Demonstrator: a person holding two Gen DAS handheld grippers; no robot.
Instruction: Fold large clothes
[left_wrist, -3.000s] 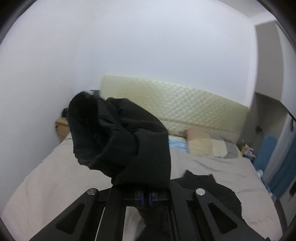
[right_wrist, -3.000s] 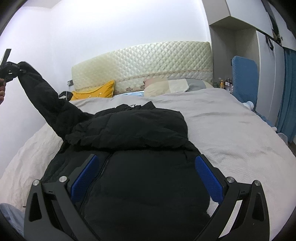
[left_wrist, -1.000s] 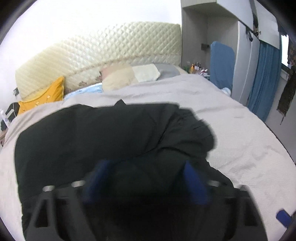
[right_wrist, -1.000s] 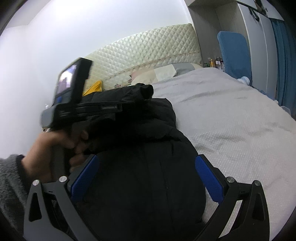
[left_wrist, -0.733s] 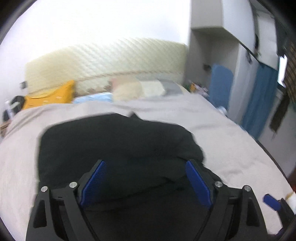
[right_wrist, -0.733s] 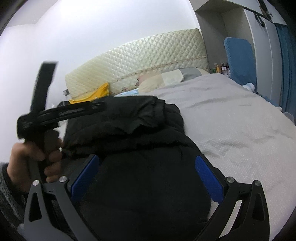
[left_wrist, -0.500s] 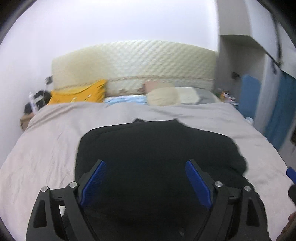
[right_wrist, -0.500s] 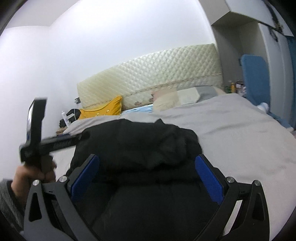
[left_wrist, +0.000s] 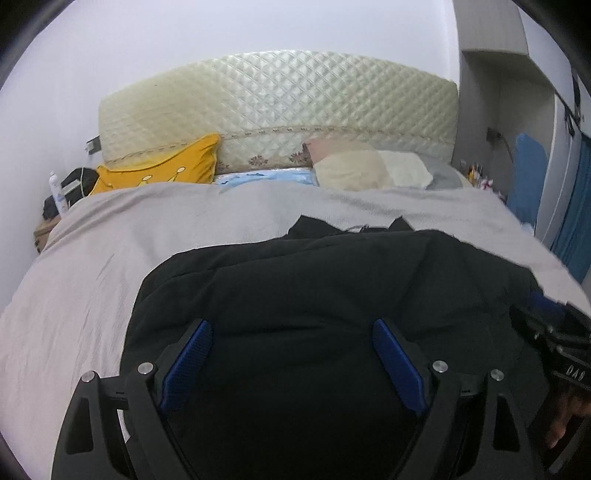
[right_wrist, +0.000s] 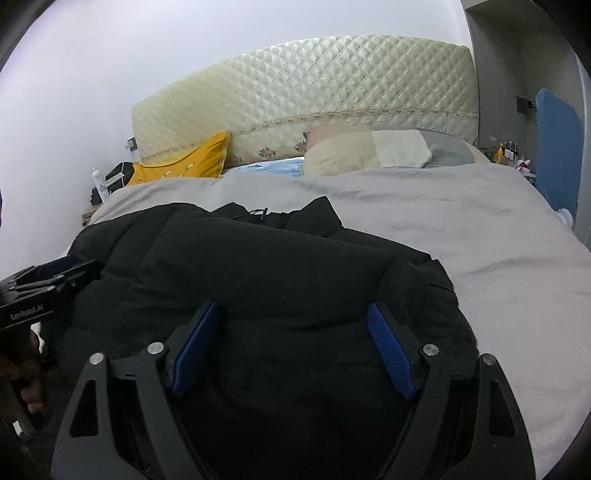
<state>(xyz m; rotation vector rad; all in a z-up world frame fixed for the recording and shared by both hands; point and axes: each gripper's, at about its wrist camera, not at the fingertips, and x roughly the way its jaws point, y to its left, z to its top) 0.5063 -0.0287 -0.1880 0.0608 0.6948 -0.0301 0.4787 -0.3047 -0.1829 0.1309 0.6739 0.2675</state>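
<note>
Left tool (left_wrist: 291, 363) is spread wide above the black padded jacket (left_wrist: 332, 295); right tool (right_wrist: 291, 347), its jaws just narrowing, grips nothing. The left tool's body reads "GenRobot.AI".

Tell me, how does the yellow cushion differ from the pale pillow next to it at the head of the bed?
The yellow cushion is one bright colour with small pale marks, while the pale pillow is patched in pink, cream, white and grey. The yellow cushion sits toward the left of the headboard, propped with a corner pointing up; the pale pillow lies flatter, toward the right, and looks wider. Both rest beyond the grey bedcover, clear of the black jacket.
</note>
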